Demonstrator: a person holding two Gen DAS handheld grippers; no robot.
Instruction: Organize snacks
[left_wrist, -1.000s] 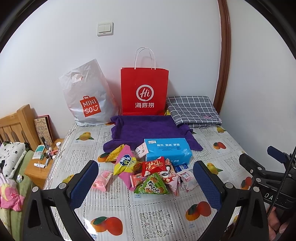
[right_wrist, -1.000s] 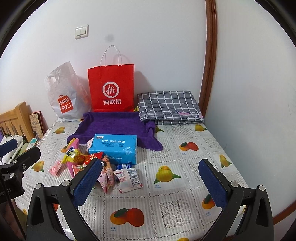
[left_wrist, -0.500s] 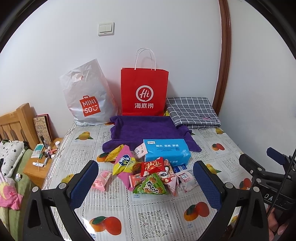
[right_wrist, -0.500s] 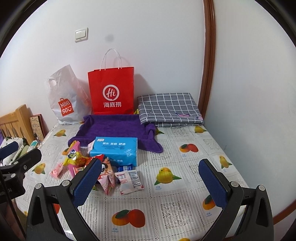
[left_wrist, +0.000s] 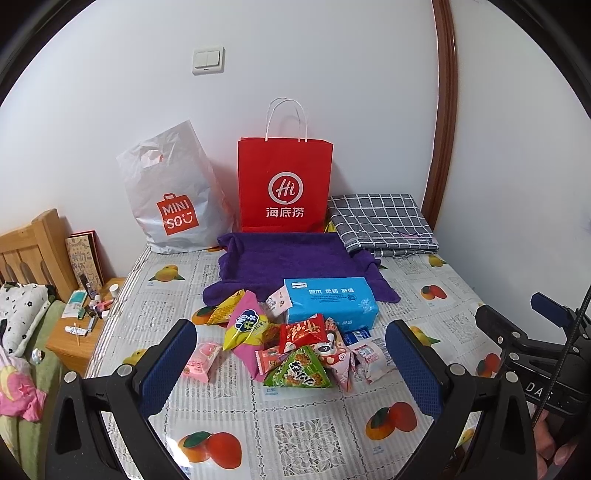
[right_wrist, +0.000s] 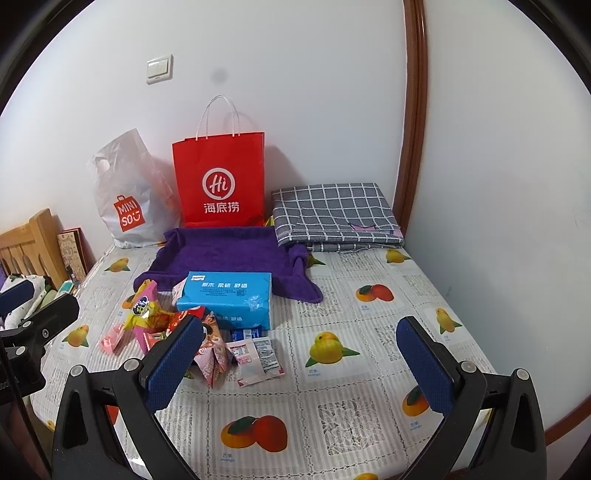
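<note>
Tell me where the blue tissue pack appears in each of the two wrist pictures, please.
Left wrist: the blue tissue pack lies just right of center, behind the snack pile.
Right wrist: it lies left of center, above the gripper's left finger.
Shared landmark: the purple towel directly behind the pack, before the red paper bag.

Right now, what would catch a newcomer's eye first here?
The red Haidilao paper bag stands upright against the wall, beside a white Miniso plastic bag. Nearer, a bright heap of snack packets lies against a blue tissue pack on the fruit-print tablecloth.
</note>
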